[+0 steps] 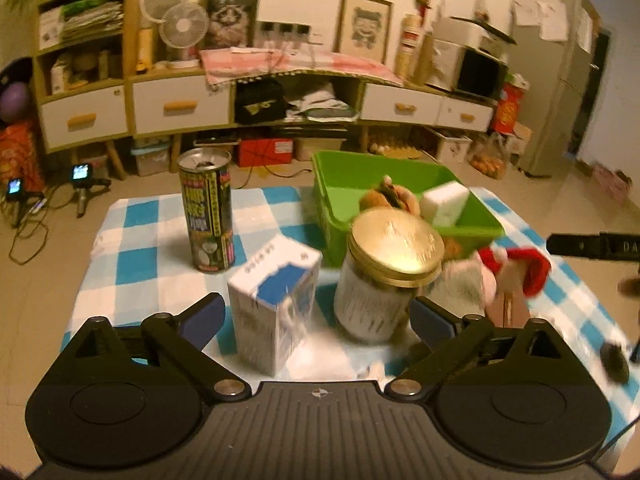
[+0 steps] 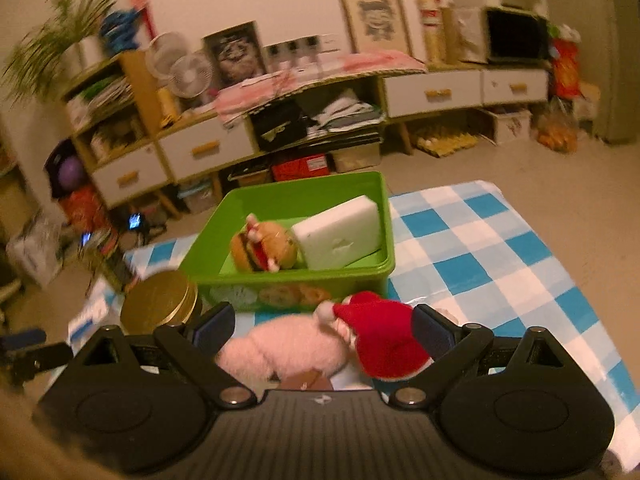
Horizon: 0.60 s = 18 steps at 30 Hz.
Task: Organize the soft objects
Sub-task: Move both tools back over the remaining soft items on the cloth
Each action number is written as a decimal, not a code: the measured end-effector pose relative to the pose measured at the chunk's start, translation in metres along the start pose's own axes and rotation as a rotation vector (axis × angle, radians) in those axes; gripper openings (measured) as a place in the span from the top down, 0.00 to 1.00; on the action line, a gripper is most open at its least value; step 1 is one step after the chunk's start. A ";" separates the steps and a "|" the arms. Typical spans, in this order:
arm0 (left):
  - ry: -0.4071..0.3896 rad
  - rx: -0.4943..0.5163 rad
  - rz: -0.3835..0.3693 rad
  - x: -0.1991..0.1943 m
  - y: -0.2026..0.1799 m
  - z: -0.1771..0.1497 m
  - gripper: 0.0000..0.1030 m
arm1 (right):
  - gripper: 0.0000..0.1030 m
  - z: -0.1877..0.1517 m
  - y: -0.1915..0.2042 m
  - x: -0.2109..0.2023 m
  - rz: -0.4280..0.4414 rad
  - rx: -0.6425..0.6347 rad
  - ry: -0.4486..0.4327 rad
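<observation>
A green bin point(image 2: 224, 216) point(image 1: 332, 172) on the checked tablecloth holds a burger plush point(image 2: 260, 250) point(image 1: 394, 196) and a white sponge block point(image 2: 340, 236) point(image 1: 446, 202). A pink plush with a red Santa hat point(image 2: 320, 346) point(image 1: 508, 270) lies in front of the bin. My right gripper point(image 2: 324, 326) is open with its fingers on either side of this plush. My left gripper point(image 1: 316, 316) is open and empty; a white-and-blue carton point(image 1: 272, 304) and a gold-lidded jar point(image 1: 384, 276) stand between its fingers.
A tall dark can point(image 1: 208, 212) stands at the table's left. The jar's gold lid point(image 2: 160, 300) shows left of the bin. The table point(image 2: 500, 240) has checked cloth to the right. Cabinets and clutter line the far wall.
</observation>
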<state>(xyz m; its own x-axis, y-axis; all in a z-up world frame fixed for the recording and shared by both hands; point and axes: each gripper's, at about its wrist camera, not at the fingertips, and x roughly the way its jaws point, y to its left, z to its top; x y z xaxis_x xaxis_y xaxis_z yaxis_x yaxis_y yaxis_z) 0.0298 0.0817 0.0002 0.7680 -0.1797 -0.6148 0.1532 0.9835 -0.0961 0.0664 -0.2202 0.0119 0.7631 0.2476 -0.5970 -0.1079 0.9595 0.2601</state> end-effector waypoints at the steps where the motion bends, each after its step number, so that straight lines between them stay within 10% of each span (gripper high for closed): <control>1: 0.002 0.012 -0.005 -0.001 0.000 -0.004 0.07 | 0.37 -0.004 0.001 -0.002 0.008 -0.021 0.002; 18: 0.046 0.159 -0.128 -0.009 -0.032 -0.058 0.07 | 0.37 -0.064 0.012 -0.008 0.070 -0.352 0.005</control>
<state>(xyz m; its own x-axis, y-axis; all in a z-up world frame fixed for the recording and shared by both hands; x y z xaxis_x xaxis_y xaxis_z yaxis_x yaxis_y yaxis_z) -0.0177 0.0525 -0.0368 0.7076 -0.2983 -0.6406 0.3466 0.9365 -0.0533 0.0186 -0.2023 -0.0292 0.7428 0.3138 -0.5914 -0.3734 0.9274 0.0230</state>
